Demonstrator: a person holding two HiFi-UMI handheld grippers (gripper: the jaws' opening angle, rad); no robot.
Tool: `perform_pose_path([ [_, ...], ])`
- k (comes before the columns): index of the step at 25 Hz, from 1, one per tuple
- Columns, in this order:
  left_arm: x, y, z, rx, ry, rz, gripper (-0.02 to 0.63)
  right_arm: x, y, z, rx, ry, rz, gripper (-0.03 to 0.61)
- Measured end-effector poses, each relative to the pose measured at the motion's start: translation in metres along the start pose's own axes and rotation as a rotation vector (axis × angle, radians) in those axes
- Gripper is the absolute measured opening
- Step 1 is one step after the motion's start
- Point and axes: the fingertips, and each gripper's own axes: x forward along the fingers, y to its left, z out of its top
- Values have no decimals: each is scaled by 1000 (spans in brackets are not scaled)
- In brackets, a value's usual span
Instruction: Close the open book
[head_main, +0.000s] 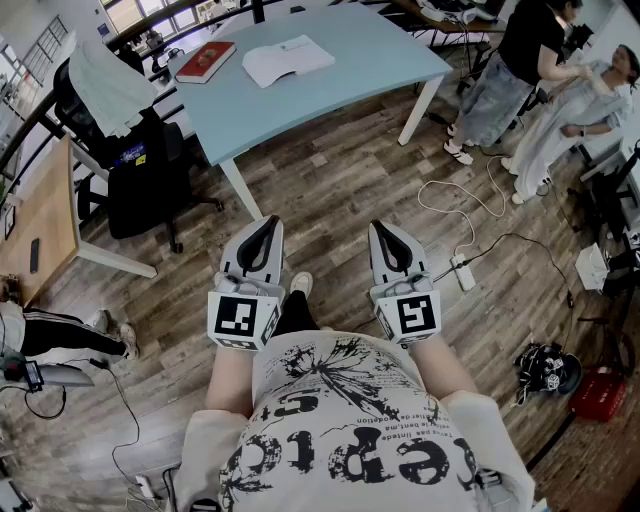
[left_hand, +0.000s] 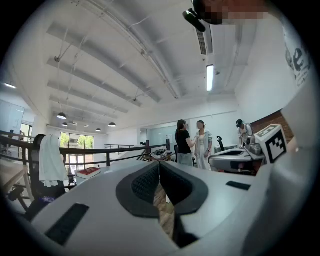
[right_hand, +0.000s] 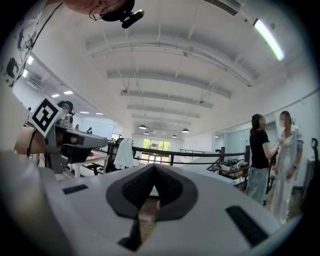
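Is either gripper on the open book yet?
No: in the head view the left gripper and right gripper are both over the wood floor, short of the table where the open book lies.

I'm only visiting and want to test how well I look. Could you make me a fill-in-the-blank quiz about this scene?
1. The open book lies on the pale blue table beside a closed book with a ____ cover.
2. The left claw and the right claw are both empty, with their jaws ____.
3. Both claws are held level above a floor of ____ planks.

Missing words: red; shut; wooden.
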Motion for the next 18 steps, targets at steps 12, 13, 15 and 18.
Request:
perform_pose_path([
  [12,1,4,-10,-29,11,18,20,4,2,-8,4,17,21,8],
  [13,3,4,-14,-35,17,21,20,4,1,-9,16,16,22,8],
  [15,6,7,-20,-46,30,22,20,8,-1,-13,33,18,21,9],
  [18,16,15,-30,-58,48,20,20,20,-4,-22,28,34,13,9],
])
